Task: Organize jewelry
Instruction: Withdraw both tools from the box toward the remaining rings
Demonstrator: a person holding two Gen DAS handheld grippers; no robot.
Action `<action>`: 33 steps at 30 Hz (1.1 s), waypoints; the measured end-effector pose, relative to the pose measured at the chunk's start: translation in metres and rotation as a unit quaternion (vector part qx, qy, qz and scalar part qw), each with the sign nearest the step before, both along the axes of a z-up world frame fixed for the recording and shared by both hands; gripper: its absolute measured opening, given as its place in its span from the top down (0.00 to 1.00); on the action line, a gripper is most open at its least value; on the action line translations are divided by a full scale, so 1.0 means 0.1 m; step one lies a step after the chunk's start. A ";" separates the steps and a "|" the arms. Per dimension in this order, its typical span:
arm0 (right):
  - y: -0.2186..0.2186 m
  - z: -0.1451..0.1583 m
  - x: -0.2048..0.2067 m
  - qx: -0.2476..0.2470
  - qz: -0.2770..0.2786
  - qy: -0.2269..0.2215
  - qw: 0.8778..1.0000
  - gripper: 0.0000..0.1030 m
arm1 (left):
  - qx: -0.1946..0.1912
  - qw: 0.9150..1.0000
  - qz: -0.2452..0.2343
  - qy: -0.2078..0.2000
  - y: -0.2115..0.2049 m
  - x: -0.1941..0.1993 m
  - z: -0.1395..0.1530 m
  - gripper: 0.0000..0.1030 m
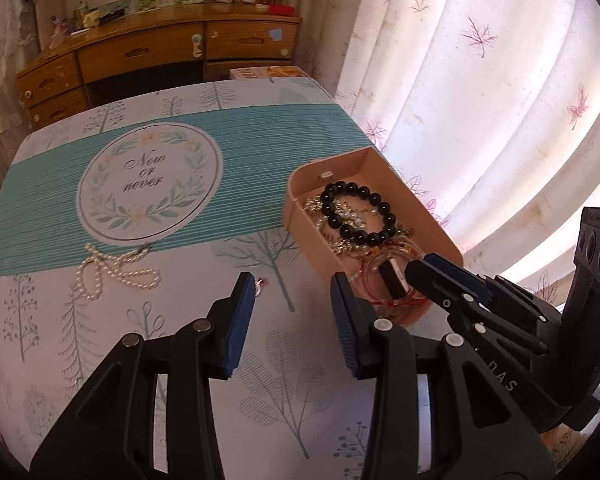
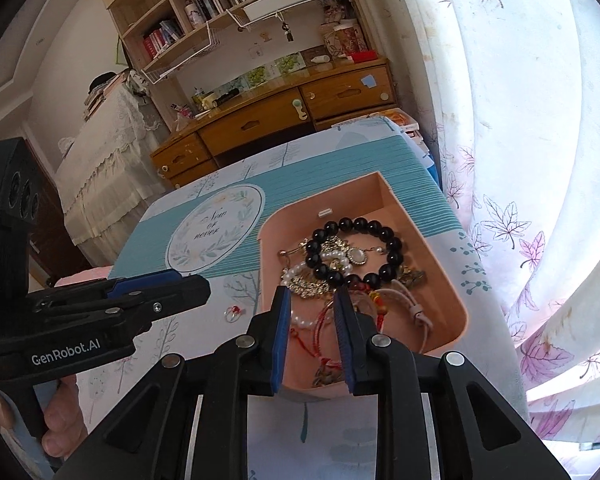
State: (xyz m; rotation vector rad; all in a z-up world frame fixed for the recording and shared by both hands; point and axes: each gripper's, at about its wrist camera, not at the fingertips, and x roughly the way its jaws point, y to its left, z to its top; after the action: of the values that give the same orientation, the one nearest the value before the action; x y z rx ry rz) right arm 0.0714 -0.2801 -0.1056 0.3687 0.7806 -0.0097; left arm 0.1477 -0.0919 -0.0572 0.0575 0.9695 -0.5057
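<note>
L wrist view: left claw [image 1: 292,292] spread, empty, over tabletop [image 1: 204,280]; pearl necklace [image 1: 114,270] at its 10 o'clock, long axis 3-to-9, small ring [image 1: 261,282] just by left finger. R wrist view: right claw [image 2: 312,304] spread over pink tray [image 2: 452,280], holding nothing, so left's nearer the pearls.

The bench [image 1: 260,360] was covered with a pale cloth printed with trees and leaves, crossed by a teal striped band [image 1: 260,136] bearing a round wreath emblem [image 1: 150,190] that read "Now or never". A pink open tray [image 1: 300,216] stood on it near the curtain-side edge. A pearl strand [image 1: 112,274] lay looped just below the emblem, and a small red-stoned ring [image 2: 234,313] lay beside the tray.
</note>
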 end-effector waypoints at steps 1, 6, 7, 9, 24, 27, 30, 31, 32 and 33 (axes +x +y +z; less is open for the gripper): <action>0.07 0.01 -0.02 -0.002 0.003 0.000 1.000 0.79 | 0.002 1.000 0.007 -0.004 0.07 -0.03 0.00 0.65; 0.37 0.05 -0.04 -0.003 0.020 0.007 1.000 0.79 | 0.013 0.999 0.037 -0.024 0.40 -0.17 0.05 0.65; 0.43 0.07 -0.05 -0.004 0.023 0.007 1.000 0.79 | 0.012 0.999 0.041 -0.025 0.46 -0.19 0.06 0.65; 0.53 0.11 -0.05 -0.006 0.029 0.005 1.000 0.79 | 0.012 0.998 0.049 -0.031 0.59 -0.23 0.09 0.65; 1.28 0.25 0.04 -0.027 0.100 0.012 0.995 0.78 | 0.029 0.989 0.144 -0.033 1.78 -0.45 0.00 0.65; 1.38 0.23 0.07 -0.030 0.112 0.018 0.993 0.78 | 0.033 0.986 0.165 -0.018 2.07 -0.48 -0.13 0.65; 1.44 0.19 0.13 -0.033 0.122 0.025 0.992 0.78 | 0.028 0.982 0.187 0.006 2.33 -0.49 -0.27 0.65; 1.45 0.17 0.16 -0.034 0.124 0.028 0.991 0.78 | 0.026 0.981 0.193 0.016 2.40 -0.49 -0.33 0.65; 1.46 0.15 0.18 -0.034 0.126 0.031 0.991 0.78 | 0.024 0.980 0.198 0.025 2.45 -0.49 -0.39 0.65; 1.47 0.13 0.19 -0.034 0.129 0.033 0.991 0.78 | 0.022 0.979 0.200 0.034 2.49 -0.50 -0.44 0.65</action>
State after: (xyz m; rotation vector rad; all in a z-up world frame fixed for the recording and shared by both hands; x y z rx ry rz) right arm 0.0909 -0.1333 -0.0926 0.2025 0.8876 0.1939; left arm 0.0976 0.1568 -0.1012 -0.1147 1.0272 -0.1170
